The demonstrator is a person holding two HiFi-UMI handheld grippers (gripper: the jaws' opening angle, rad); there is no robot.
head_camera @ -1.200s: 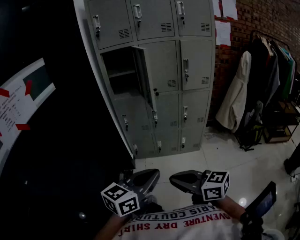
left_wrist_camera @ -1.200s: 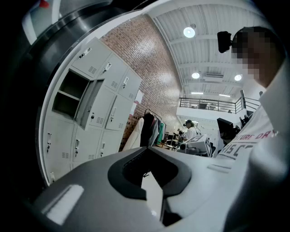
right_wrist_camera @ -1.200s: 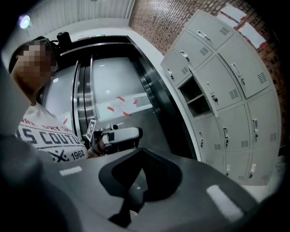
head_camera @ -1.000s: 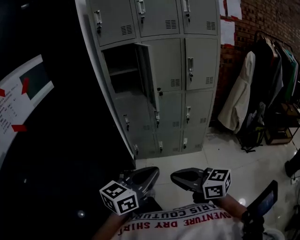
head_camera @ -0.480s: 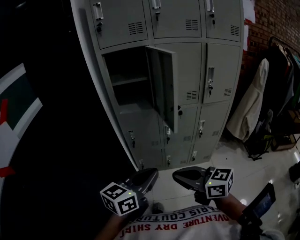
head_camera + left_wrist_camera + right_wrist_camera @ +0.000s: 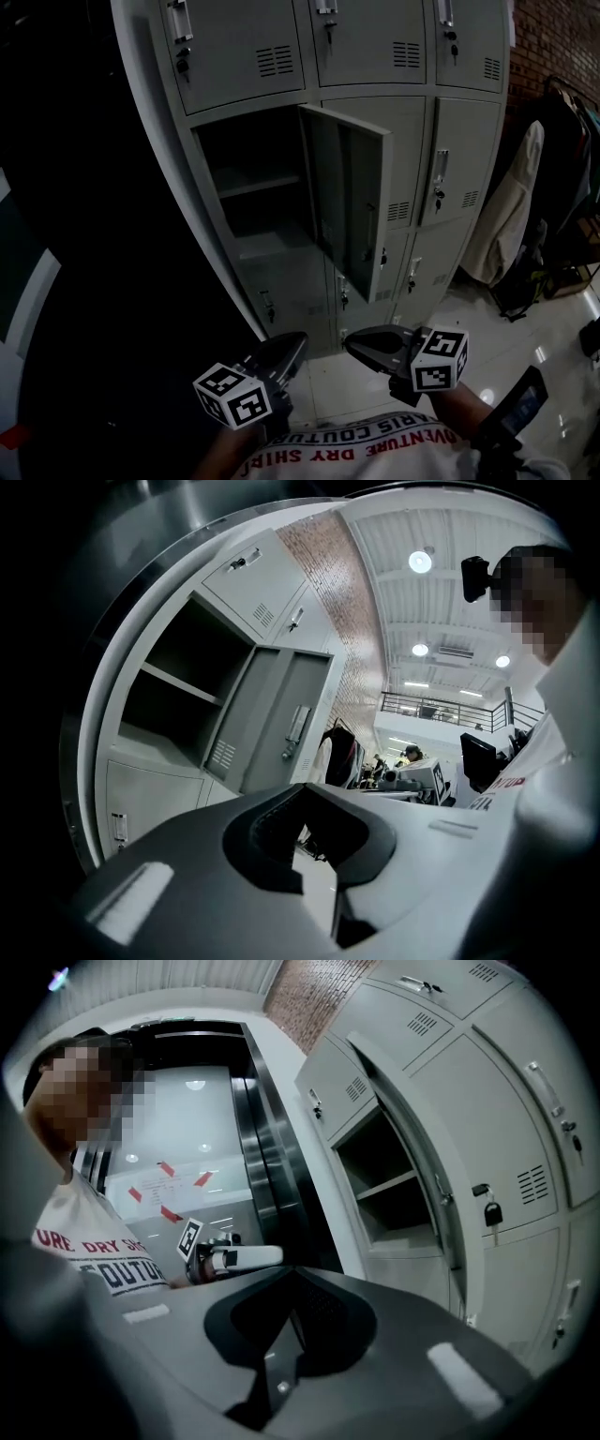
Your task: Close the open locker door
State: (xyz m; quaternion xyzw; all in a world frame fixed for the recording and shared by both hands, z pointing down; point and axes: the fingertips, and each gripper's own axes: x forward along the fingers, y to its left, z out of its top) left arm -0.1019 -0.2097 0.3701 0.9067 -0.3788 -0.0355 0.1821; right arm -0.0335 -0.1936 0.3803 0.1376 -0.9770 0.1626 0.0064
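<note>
Grey lockers (image 6: 361, 47), one door (image 6: 349, 192) open, on glossy tiles (image 6: 473, 314) beside brick wall (image 6: 555, 37).

The head camera looks steeply down from over the person's chest, near the lockers (image 6: 412, 56). The left gripper (image 6: 292, 339) carries a low camera tilted up at the open locker (image 6: 169, 686) and the ceiling (image 6: 450, 583). The right gripper (image 6: 354, 342) camera faces leftward, also upward. All three views share the open locker.
</note>
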